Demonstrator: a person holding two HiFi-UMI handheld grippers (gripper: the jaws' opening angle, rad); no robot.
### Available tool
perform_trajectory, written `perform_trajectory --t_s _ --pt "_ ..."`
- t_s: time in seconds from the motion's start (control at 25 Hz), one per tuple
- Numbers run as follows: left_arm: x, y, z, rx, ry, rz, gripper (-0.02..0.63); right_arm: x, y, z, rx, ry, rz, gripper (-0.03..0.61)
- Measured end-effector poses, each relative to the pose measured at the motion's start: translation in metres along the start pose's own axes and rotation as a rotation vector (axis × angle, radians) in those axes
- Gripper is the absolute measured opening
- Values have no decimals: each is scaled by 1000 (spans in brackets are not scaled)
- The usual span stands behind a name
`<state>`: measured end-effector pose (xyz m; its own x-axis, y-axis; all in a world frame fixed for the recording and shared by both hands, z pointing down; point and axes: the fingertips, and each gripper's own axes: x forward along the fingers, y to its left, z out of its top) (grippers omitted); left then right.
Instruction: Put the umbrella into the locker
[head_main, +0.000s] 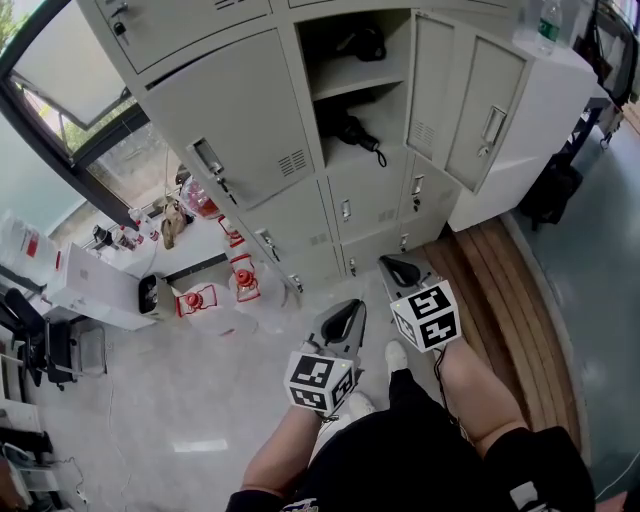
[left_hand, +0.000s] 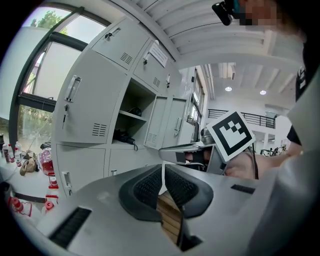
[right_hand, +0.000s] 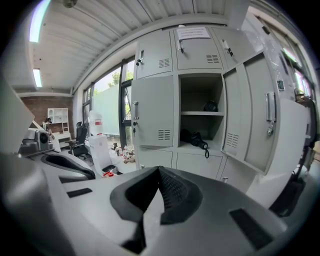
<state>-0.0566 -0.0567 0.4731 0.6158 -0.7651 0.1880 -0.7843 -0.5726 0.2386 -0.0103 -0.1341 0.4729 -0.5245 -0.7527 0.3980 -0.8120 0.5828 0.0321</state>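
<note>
A black folded umbrella lies on the lower shelf of the open locker, its strap hanging over the shelf edge. It also shows in the left gripper view as the umbrella and in the right gripper view as the umbrella. Another dark item sits on the shelf above. My left gripper and right gripper hover over the floor, well short of the locker. The left gripper is shut and empty. The right gripper is shut and empty too.
The locker door stands open to the right, beside another open door. Red-capped bottles and a white box stand on the floor at left. A wooden platform and a black bag are at right.
</note>
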Motion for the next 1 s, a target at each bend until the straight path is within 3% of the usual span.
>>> perform_trajectory --t_s 1.0 --pt "-35 -13 9 24 -51 -10 29 -36 33 6 -29 -33 -7 54"
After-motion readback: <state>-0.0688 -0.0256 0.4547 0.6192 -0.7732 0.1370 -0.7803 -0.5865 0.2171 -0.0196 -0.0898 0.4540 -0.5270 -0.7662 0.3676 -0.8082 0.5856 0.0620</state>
